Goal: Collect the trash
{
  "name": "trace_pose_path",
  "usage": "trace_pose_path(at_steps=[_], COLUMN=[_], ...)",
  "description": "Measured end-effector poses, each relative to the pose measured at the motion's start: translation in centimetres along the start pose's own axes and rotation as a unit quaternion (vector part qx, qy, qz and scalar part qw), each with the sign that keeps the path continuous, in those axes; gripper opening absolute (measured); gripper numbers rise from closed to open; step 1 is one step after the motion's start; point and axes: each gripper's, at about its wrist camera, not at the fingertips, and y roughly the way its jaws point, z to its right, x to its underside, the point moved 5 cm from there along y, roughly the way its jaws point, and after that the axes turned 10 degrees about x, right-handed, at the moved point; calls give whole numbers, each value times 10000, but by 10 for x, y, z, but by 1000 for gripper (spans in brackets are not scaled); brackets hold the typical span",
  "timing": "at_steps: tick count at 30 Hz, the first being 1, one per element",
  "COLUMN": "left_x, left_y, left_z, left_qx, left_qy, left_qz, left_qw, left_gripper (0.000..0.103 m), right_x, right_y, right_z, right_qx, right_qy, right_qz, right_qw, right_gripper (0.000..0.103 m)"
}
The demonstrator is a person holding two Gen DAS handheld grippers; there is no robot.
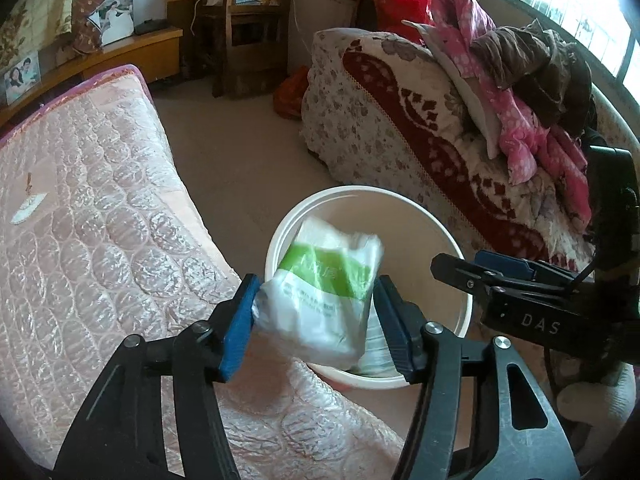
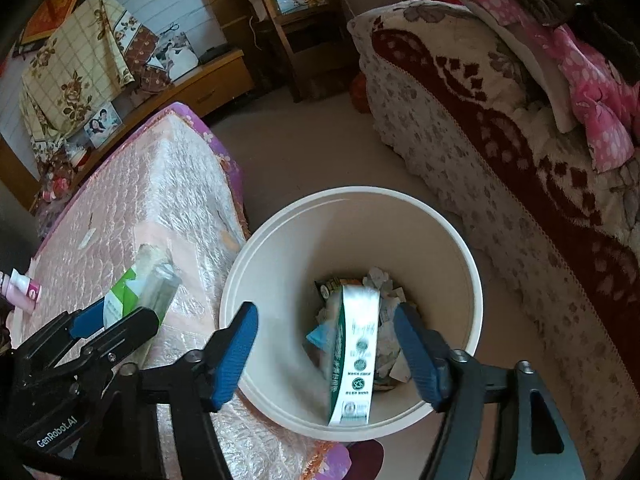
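A white round bin (image 1: 360, 190) (image 2: 352, 193) stands on the floor between a bed and a sofa. My left gripper (image 1: 316, 292) (image 2: 124, 316) hovers over the bin's near rim. A crumpled white and green plastic bag (image 1: 320, 304) (image 2: 132, 300) sits blurred and loose between its spread blue pads. My right gripper (image 2: 326, 312) (image 1: 460, 264) is open above the bin's mouth, and its pads touch nothing. Below it a green and white carton (image 2: 354, 360) leans inside the bin on crumpled paper scraps (image 2: 380, 280).
The bin presses against a pink quilted mattress (image 1: 100, 220) (image 2: 160, 184) on the left. A small pink and white bottle (image 2: 24, 290) lies on the mattress. On the right, a sofa with a floral red cover (image 1: 420, 120) carries piled clothes (image 1: 512, 92). A wooden chair (image 1: 248, 20) stands at the back.
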Motion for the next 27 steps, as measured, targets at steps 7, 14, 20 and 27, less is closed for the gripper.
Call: trace_pose_path(at_steps=[7,14,20,27], left_x=[2,9,16,24], left_y=[-16,-59,-101,-151], left_z=[-3,-11,-16,-17], left_qx=[-239,-737,-1116,-1236], left_qy=[66,110,179,137], left_qz=[195,743,1106,1500], left_qw=[9995,9945,9874,9808], left_gripper=[58,58,58,58], right_x=[1,4,9,16], right_y=[-10,-45,-90,-139], right_z=[-4,-15,-28,-45], right_qx=[46,331,440,482], right_qy=[-56,-279,-311,-296], right_qz=[139,711,1333,1918], right_qw=[9999,9965,9896,9798], right_gripper=[69,69,71,72])
